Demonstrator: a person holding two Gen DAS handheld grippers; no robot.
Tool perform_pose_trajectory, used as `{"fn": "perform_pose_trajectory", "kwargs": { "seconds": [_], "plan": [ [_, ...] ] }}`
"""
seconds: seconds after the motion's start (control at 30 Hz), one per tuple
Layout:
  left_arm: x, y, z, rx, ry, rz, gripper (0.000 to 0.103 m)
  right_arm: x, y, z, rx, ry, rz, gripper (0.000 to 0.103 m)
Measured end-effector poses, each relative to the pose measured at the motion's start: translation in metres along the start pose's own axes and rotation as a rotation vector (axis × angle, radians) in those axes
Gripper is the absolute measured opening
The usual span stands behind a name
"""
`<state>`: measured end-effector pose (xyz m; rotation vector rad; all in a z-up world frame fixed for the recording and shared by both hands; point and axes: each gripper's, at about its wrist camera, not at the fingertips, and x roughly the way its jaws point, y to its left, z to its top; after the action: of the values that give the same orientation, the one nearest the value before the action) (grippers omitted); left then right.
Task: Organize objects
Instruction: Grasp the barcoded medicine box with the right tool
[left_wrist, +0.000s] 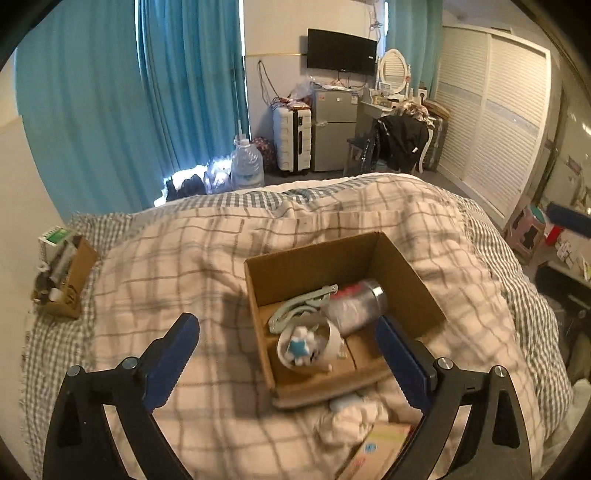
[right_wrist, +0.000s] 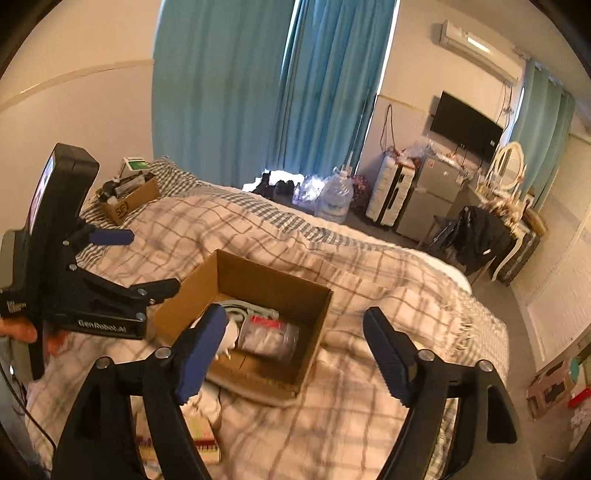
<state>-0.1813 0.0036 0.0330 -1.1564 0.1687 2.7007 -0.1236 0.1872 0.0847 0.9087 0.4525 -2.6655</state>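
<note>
Cardboard box (left_wrist: 402, 273) sits on the plaid quilt (left_wrist: 184, 258) just ahead of both pairs of jaws — inside lie a clear jar (left_wrist: 354, 306), a pale green clip (left_wrist: 295, 310) and a white cup (left_wrist: 314, 343). Left gripper (left_wrist: 288, 354) and right gripper (right_wrist: 295, 347) both gape wide, holding nothing.

Home bedroom: bed with checked quilt (left_wrist: 221, 258), teal curtains (left_wrist: 110, 110), wall TV (left_wrist: 341, 51), wardrobe (left_wrist: 491, 110).
</note>
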Motion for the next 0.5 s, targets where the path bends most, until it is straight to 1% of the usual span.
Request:
{"fn": "perform_pose_trajectory", "kwargs": {
  "seconds": [0.03,0.13,0.2,0.3,0.4,0.5],
  "plan": [
    [-0.008,0.0,-0.004,0.005,-0.002,0.005,0.103,-0.013,0.004,-0.004,-0.014,-0.007,-0.012,0.084],
    [-0.026,-0.004,-0.022,0.006,-0.003,0.017,0.103,-0.036,0.014,-0.015,-0.037,-0.019,-0.018,0.09],
    [-0.036,-0.006,-0.036,0.009,0.014,0.01,0.103,-0.051,0.022,-0.025,-0.059,-0.036,-0.034,0.092],
    [-0.051,-0.01,-0.061,0.012,0.021,0.005,0.103,-0.068,0.035,-0.039,-0.069,-0.053,-0.029,0.096],
    [-0.063,-0.015,-0.09,0.016,0.011,0.016,0.103,-0.076,0.046,-0.057,-0.068,-0.048,0.003,0.099],
    [-0.068,-0.016,-0.119,-0.021,0.003,0.023,0.103,-0.074,0.058,-0.079,-0.068,-0.029,-0.002,0.1]
  ]
}}
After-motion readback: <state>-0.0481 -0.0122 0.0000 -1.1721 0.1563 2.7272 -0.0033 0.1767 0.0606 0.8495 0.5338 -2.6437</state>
